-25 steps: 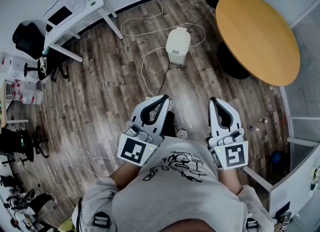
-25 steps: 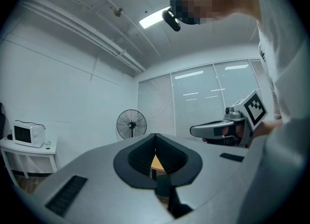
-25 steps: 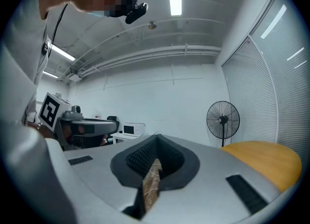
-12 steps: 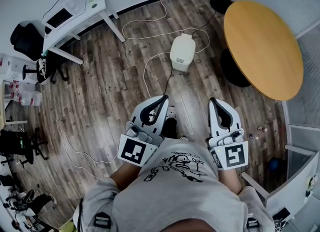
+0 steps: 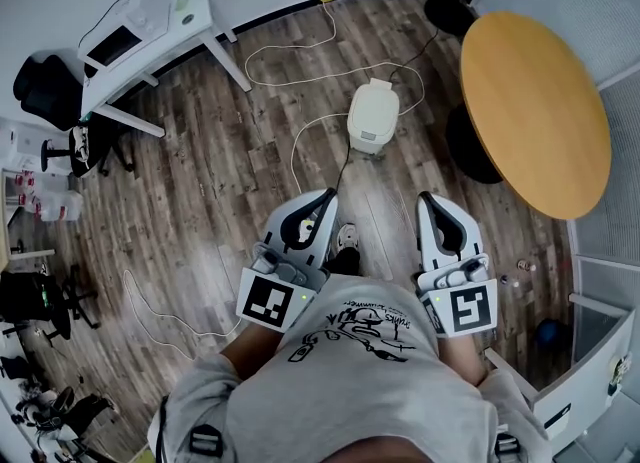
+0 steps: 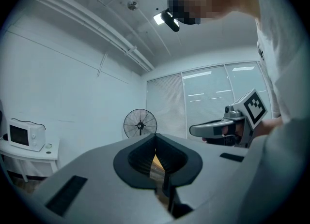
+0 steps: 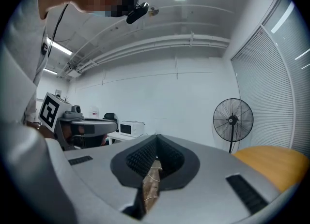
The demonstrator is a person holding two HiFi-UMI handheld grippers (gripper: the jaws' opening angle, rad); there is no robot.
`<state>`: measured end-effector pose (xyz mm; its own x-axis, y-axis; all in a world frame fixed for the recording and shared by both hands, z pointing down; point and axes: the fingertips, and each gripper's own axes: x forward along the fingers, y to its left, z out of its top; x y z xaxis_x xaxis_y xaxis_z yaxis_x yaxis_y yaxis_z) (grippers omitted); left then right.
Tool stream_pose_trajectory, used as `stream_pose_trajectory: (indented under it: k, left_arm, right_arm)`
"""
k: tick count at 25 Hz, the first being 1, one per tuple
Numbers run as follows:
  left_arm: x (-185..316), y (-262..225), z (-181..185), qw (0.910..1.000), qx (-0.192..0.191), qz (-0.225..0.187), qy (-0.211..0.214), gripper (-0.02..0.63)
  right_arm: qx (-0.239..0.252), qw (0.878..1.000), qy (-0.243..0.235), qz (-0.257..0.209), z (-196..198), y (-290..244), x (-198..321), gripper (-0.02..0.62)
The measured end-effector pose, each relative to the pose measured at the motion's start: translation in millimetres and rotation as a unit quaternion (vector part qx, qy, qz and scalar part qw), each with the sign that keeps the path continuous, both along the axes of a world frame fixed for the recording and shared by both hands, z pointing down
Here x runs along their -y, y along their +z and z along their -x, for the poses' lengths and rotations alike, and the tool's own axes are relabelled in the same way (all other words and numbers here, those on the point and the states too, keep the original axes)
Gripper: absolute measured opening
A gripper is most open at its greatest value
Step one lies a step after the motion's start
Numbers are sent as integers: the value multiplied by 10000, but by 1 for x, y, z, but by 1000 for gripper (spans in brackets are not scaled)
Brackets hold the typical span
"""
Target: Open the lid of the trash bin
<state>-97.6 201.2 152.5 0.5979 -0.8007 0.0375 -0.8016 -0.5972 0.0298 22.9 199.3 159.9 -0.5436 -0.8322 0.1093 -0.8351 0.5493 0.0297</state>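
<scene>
The trash bin (image 5: 373, 116) is a small white bin with its lid down. It stands on the wooden floor in the head view, well ahead of both grippers, and a white cable loops round it. My left gripper (image 5: 326, 197) is held level in front of my body, shut, with nothing between its jaws (image 6: 156, 136). My right gripper (image 5: 428, 201) is held beside it, also shut and empty (image 7: 156, 136). Neither gripper touches the bin, and the bin does not show in either gripper view.
A round wooden table (image 5: 535, 111) stands to the right of the bin. A floor fan (image 7: 233, 120) stands behind it. At the far left are a white desk (image 5: 150, 21) with a microwave (image 6: 20, 134) and a black chair (image 5: 45, 91). Cables trail over the floor (image 5: 200, 151).
The whole scene has slid in the head view: the bin sits lower and further right, so I have come closer to it. Both grippers keep their pose in front of me, still shut.
</scene>
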Motion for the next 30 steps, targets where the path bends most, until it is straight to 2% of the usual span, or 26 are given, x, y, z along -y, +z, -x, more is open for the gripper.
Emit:
stream_pose_trajectory:
  k: [9,21,30]
  left_arm:
    - [41,3,24,9999,55,41,150,15]
    - [68,8,21,9997,92,80,212,15]
    - [111,3,6,9996,180,-4,202,15]
  right_arm:
    - [6,10000,78,-4,28,-1,41,6]
    - [59,9998,196,38,20,9,69,6]
    - [94,9998,194,-20,5,7,112,6]
